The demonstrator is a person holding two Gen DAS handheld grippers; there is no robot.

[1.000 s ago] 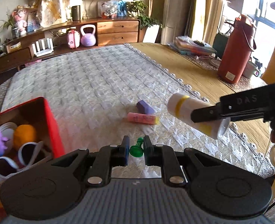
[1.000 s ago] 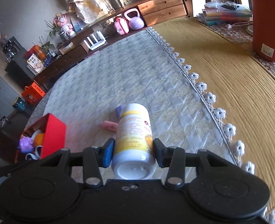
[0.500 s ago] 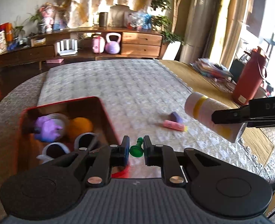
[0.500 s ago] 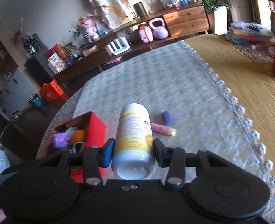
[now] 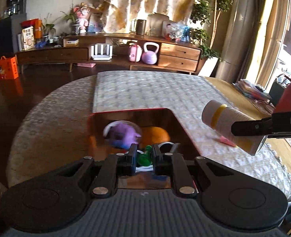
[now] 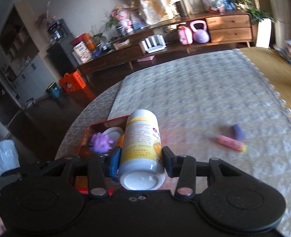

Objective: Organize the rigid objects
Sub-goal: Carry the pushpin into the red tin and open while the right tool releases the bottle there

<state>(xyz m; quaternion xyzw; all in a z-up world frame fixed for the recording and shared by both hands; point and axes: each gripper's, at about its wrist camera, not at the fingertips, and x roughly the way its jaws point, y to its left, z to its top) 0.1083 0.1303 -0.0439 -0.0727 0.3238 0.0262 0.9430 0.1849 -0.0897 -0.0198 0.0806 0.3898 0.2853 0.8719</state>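
Observation:
My left gripper [image 5: 144, 157] is shut on a small green pawn-shaped piece [image 5: 145, 156] and hangs over the open red box [image 5: 129, 113]. The box holds a purple spiky toy [image 5: 122, 134], an orange ball [image 5: 155, 135] and white rings. My right gripper [image 6: 140, 159] is shut on a white bottle with a yellow label [image 6: 141, 148], held lying along the fingers; it shows at the right in the left wrist view [image 5: 224, 121]. The box sits just left of the bottle [image 6: 106, 123]. A pink stick [image 6: 231, 143] and a purple block [image 6: 239, 132] lie on the quilted cloth.
The quilted cloth [image 5: 145, 90] covers a round table; a yellow mat [image 6: 279, 75] lies to its right. A red flask [image 5: 289, 94] and stacked books [image 5: 250, 89] stand at the far right. A wooden sideboard [image 5: 109, 53] runs along the wall behind.
Both grippers have swung left with their loads. The left gripper with the green piece is now over the red box; the pink stick and purple block have dropped to the right.

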